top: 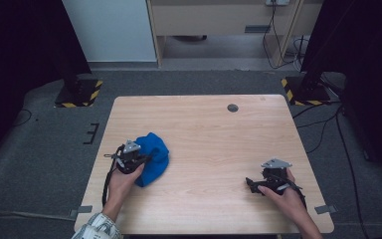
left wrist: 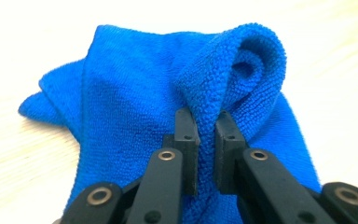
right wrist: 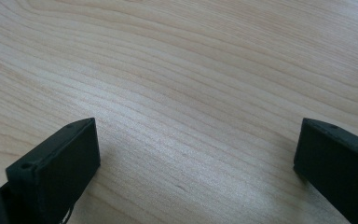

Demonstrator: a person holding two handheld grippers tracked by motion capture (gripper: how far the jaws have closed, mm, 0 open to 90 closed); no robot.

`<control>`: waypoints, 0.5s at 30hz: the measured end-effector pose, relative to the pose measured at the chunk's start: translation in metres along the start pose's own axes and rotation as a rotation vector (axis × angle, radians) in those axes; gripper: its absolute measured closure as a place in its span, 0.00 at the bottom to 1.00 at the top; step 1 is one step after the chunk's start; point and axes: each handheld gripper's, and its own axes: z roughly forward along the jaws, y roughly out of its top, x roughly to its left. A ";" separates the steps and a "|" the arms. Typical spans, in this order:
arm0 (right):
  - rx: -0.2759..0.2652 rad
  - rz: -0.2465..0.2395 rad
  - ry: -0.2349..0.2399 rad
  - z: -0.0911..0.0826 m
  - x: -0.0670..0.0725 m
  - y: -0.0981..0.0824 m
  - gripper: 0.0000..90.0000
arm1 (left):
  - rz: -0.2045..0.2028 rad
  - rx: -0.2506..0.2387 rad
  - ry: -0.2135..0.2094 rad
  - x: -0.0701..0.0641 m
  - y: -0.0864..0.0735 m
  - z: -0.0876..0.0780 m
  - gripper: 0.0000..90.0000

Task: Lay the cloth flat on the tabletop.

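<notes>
In the high view, a blue cloth (top: pixel 151 158) lies bunched on the left half of the light wooden tabletop (top: pixel 214 134), near the person's edge. The left tongs (top: pixel 138 160), held in the person's left hand (top: pixel 122 180), sit against the cloth's left side. The right tongs (top: pixel 254 183), held in the right hand (top: pixel 287 196), rest low over bare wood at the right, well apart from the cloth. A small dark round spot (top: pixel 233 107) marks the far part of the tabletop. In the left gripper view, the left tongs (left wrist: pixel 206 135) are clamped on a raised fold of the blue cloth (left wrist: pixel 121 93); the pinched fold curls over just beyond the pads, and the rest of the cloth spreads out on the pale tabletop (left wrist: pixel 23 158). In the right gripper view, the right tongs (right wrist: pixel 198 144) stand wide apart, with bare wood grain of the tabletop (right wrist: pixel 191 70) between the two black pads.
</notes>
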 end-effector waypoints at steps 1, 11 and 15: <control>0.000 0.000 0.000 0.000 0.000 0.000 0.01 | 0.009 0.002 -0.003 -0.002 0.001 0.000 0.92; 0.000 0.000 0.000 0.000 0.000 0.000 0.01 | 0.052 -0.025 -0.040 -0.015 0.010 -0.001 0.92; 0.000 0.000 0.001 0.000 0.000 0.000 0.01 | 0.054 -0.038 -0.050 -0.018 0.013 -0.003 0.93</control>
